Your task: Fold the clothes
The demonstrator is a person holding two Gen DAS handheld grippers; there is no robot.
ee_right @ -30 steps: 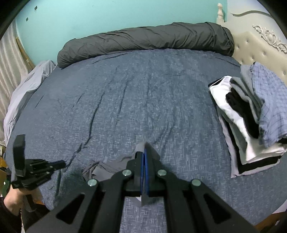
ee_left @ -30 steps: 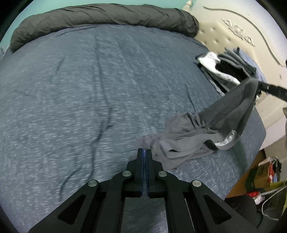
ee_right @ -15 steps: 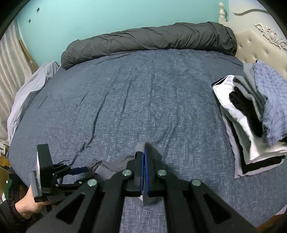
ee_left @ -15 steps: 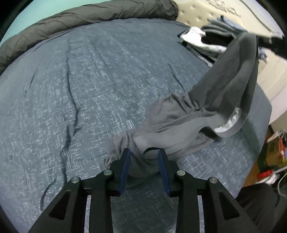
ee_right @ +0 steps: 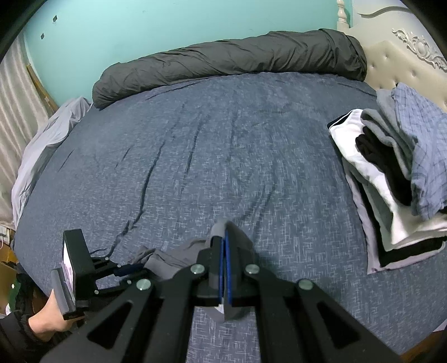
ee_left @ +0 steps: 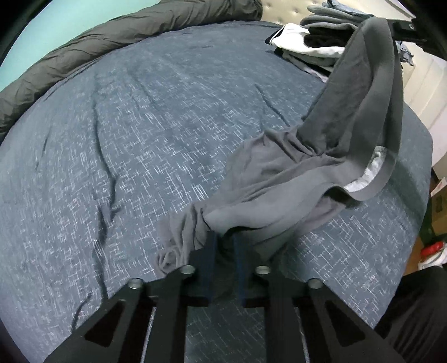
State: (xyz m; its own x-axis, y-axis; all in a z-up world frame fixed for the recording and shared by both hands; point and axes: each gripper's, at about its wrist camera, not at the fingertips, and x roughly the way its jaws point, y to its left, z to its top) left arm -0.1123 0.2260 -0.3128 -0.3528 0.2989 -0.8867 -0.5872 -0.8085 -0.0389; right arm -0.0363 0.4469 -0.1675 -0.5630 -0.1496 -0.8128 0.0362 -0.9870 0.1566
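Observation:
A grey garment [ee_left: 279, 178] with a wide waistband lies bunched on the blue bed sheet [ee_left: 139, 125]. One side of it is pulled up to the upper right. My left gripper [ee_left: 225, 243] sits low on the garment's near fold. Its jaws are closing, with grey cloth pinched between the pads. In the right wrist view the left gripper [ee_right: 127, 269] shows at the garment's [ee_right: 173, 257] left end. My right gripper [ee_right: 223, 240] is shut on the grey waistband and holds it raised. Its black finger [ee_left: 405, 26] shows at the top of the lifted cloth.
A stack of folded clothes [ee_right: 391, 178] sits at the bed's right side by the padded headboard [ee_right: 405, 53]. A rolled dark duvet [ee_right: 223, 61] lies along the far edge. A hand [ee_right: 44, 321] holds the left gripper. Boxes [ee_left: 438, 201] stand on the floor.
My left gripper opened, came down over the garment's near bunch and closed on it. The right gripper stayed where it was, still gripping the waistband.

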